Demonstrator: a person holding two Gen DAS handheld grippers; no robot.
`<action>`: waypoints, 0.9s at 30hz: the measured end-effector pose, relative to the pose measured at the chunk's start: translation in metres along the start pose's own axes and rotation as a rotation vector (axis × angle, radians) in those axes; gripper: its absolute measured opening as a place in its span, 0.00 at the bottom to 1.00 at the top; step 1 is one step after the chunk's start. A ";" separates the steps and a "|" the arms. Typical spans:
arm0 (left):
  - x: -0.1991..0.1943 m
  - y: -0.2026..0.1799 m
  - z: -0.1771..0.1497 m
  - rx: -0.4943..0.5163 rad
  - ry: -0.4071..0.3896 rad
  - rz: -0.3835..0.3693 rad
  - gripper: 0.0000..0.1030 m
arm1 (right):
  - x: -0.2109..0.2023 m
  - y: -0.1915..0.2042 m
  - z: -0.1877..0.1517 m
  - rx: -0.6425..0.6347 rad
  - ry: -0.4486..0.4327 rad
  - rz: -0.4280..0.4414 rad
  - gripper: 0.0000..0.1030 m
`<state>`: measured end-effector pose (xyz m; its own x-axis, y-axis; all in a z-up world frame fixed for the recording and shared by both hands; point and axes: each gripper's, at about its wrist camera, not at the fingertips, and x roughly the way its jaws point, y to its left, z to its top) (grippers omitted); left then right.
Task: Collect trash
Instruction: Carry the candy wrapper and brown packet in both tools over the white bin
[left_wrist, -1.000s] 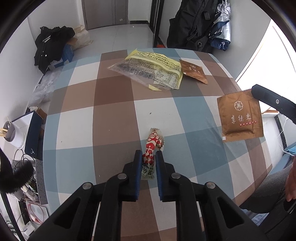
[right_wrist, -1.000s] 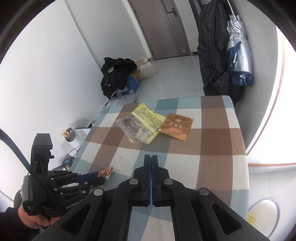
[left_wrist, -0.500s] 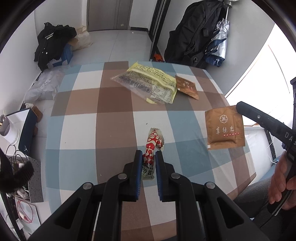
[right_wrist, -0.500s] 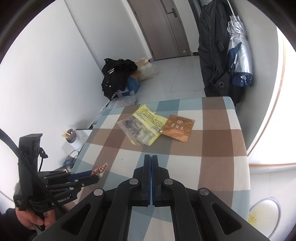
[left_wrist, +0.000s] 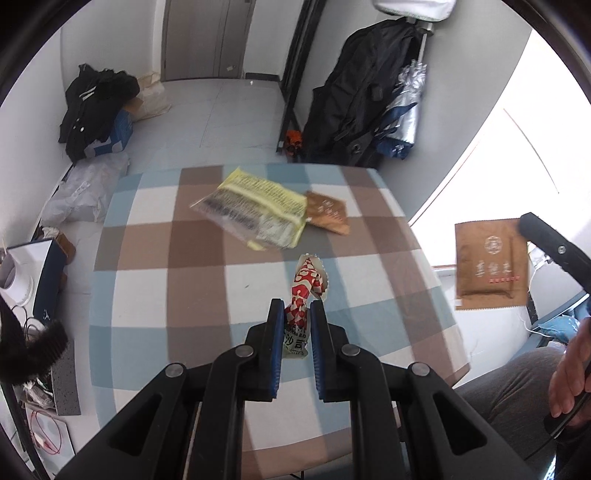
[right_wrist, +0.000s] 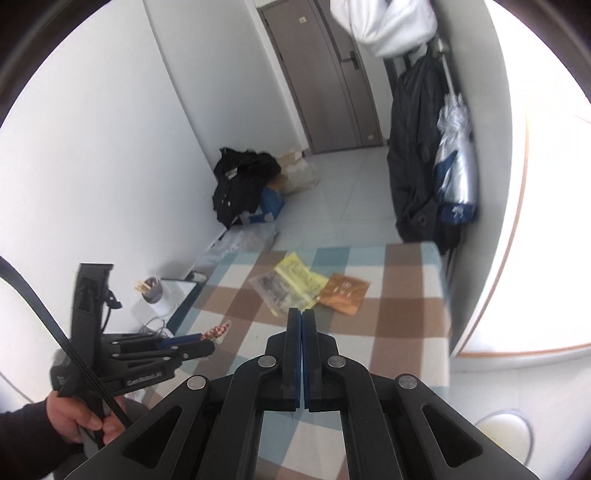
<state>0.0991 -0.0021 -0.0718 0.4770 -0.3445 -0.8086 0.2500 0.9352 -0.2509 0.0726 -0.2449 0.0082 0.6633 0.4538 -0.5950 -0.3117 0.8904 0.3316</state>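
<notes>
My left gripper (left_wrist: 296, 310) is shut on a red-and-white candy wrapper (left_wrist: 304, 291) and holds it above the checked table (left_wrist: 147, 288). The same wrapper (right_wrist: 218, 331) shows in the right wrist view at the left gripper's tips. My right gripper (right_wrist: 301, 314) is shut on a brown sachet (left_wrist: 487, 264), which hangs in the air to the right of the table in the left wrist view; its own camera does not show the sachet. A yellow-and-clear wrapper (left_wrist: 255, 210) and a second brown sachet (left_wrist: 327, 212) lie at the table's far end.
Black bags and boxes (left_wrist: 96, 107) sit on the floor beyond the table, and dark coats (left_wrist: 365, 92) hang at the right. A white bin (right_wrist: 504, 432) stands on the floor at the right. A cup of sticks (right_wrist: 151, 290) stands left of the table.
Both grippers have risen and drawn back from the table with their wrappers. The brown sachet has moved right, past the table's edge.
</notes>
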 end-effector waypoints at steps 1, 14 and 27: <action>-0.002 -0.010 0.004 0.013 -0.011 -0.011 0.10 | -0.015 -0.003 0.004 -0.002 -0.020 -0.004 0.00; 0.006 -0.146 0.032 0.188 -0.040 -0.202 0.10 | -0.149 -0.084 0.005 0.087 -0.197 -0.184 0.00; 0.092 -0.264 0.016 0.326 0.165 -0.348 0.10 | -0.157 -0.226 -0.073 0.348 -0.092 -0.401 0.00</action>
<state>0.0904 -0.2818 -0.0715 0.1853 -0.5891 -0.7866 0.6331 0.6837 -0.3629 -0.0106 -0.5153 -0.0267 0.7459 0.0614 -0.6632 0.2120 0.9221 0.3238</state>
